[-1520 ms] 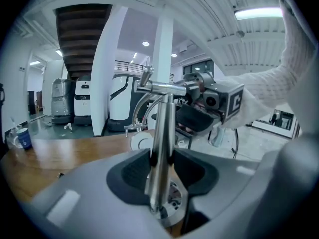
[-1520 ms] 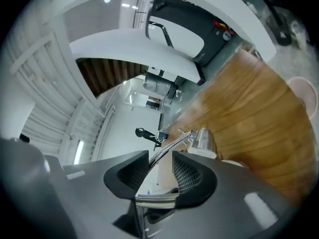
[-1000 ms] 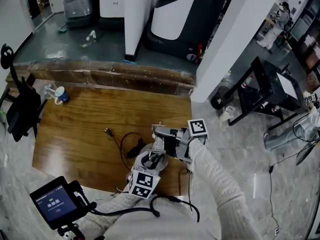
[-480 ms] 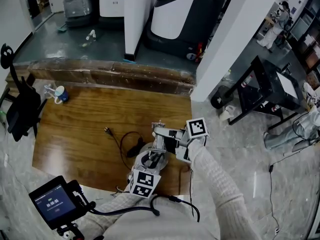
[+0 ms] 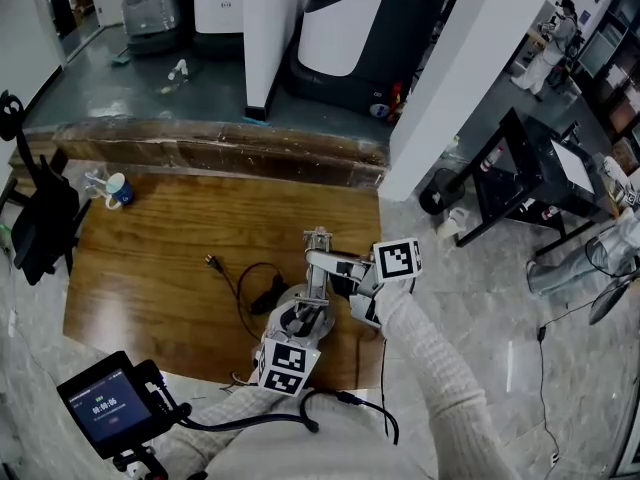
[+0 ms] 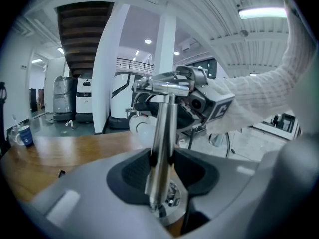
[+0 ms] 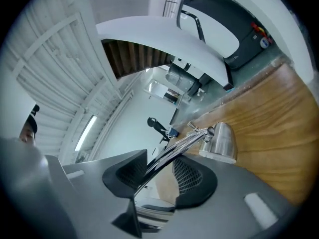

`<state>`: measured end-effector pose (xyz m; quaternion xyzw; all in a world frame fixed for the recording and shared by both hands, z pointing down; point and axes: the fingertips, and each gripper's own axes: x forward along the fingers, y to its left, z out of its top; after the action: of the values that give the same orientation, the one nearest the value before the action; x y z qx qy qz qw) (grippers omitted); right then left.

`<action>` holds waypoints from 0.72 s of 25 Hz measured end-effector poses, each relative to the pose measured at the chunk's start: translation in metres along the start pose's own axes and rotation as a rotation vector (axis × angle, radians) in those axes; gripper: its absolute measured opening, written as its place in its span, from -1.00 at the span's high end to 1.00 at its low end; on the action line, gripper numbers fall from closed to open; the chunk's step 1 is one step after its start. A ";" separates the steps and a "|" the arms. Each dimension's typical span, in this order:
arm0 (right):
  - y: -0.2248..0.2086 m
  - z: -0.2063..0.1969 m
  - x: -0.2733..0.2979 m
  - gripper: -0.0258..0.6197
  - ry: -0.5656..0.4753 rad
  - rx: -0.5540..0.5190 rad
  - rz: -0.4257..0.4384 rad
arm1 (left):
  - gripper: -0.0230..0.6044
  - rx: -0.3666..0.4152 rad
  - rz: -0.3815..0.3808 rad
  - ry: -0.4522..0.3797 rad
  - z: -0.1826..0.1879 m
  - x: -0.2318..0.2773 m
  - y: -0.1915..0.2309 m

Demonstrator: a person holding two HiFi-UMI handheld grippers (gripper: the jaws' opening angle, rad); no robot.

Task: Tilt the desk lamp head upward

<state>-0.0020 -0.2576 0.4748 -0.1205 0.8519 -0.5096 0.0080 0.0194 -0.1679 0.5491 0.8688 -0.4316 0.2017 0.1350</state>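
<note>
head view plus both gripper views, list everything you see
desk lamp: one, silver, table's near side
table: one, brown wood, centre
cable: one, black, on the table left of the lamp
cup: one, blue and white, table's far left corner
chair: one, black, left of the table
screen: one, black, bottom left
left gripper: grey, shut on the lamp post
right gripper: grey, jaws opening around the lamp arm
</note>
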 end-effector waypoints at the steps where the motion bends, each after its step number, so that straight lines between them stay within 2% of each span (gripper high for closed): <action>1: 0.004 0.003 -0.001 0.44 -0.005 -0.037 -0.005 | 0.50 0.000 0.001 0.000 0.000 0.000 0.000; 7: 0.037 0.015 -0.004 0.45 -0.016 -0.401 -0.055 | 0.50 -0.006 0.006 0.002 -0.002 -0.001 0.002; 14: 0.079 0.016 -0.008 0.44 -0.102 -0.799 -0.014 | 0.50 -0.021 0.012 0.002 0.001 -0.001 0.004; 18: 0.097 0.010 -0.008 0.44 -0.122 -0.999 -0.035 | 0.50 -0.025 0.017 -0.001 0.001 -0.001 0.005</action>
<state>-0.0116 -0.2205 0.3846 -0.1536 0.9876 -0.0318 -0.0095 0.0152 -0.1706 0.5481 0.8635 -0.4416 0.1969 0.1439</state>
